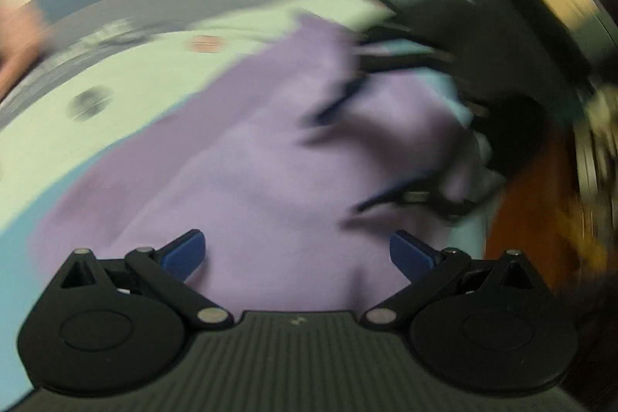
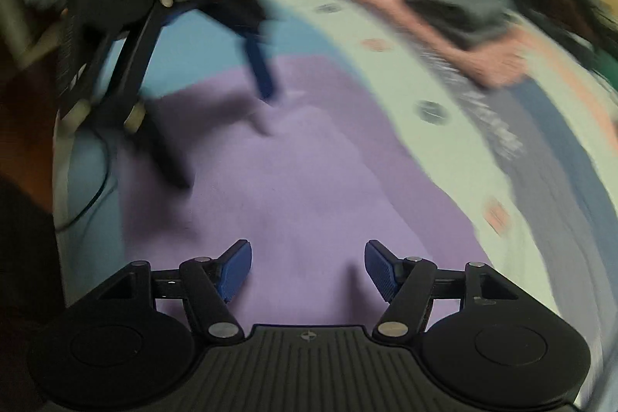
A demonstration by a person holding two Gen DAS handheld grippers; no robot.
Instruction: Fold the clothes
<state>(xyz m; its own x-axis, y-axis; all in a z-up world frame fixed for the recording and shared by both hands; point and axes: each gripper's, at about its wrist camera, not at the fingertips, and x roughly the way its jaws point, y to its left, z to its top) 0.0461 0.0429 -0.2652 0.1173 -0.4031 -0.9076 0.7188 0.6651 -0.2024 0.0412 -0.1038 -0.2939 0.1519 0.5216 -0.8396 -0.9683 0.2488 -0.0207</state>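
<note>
Your left tool (image 1: 297,253) stands wide, its two blue, flat pads apart with nothing between them, on black hinged links with silver pivot pins and a ribbed black body. Your right tool (image 2: 308,267) is also apart, at a middling spread, its blue pads finely ridged and empty. Both hover over the lilac garment (image 2: 293,180), pointing steeply down at it.

The garment is a soft, matte knit-looking cloth, spread mostly flat with a few shallow creases and a raised fold near its far edge. In the right wrist view your left tool shows again at the upper left, blurred, one blue finger (image 2: 262,72) reaching down toward the far edge of the cloth; whether it touches there you cannot tell. In the left wrist view your right tool (image 1: 386,157) appears as dark blurred links over the cloth's right side.

The garment lies on a bed (image 2: 444,157) covered by a pale mint sheet with broad blue, grey and pink bands and small round printed motifs. Farther back on the bed rests a folded pink cloth (image 2: 444,10) with a folded dark grey garment (image 2: 459,10) on top. Beyond the bed's edge a reddish-brown floor (image 1: 525,211) shows. The room behind is too blurred to read.
</note>
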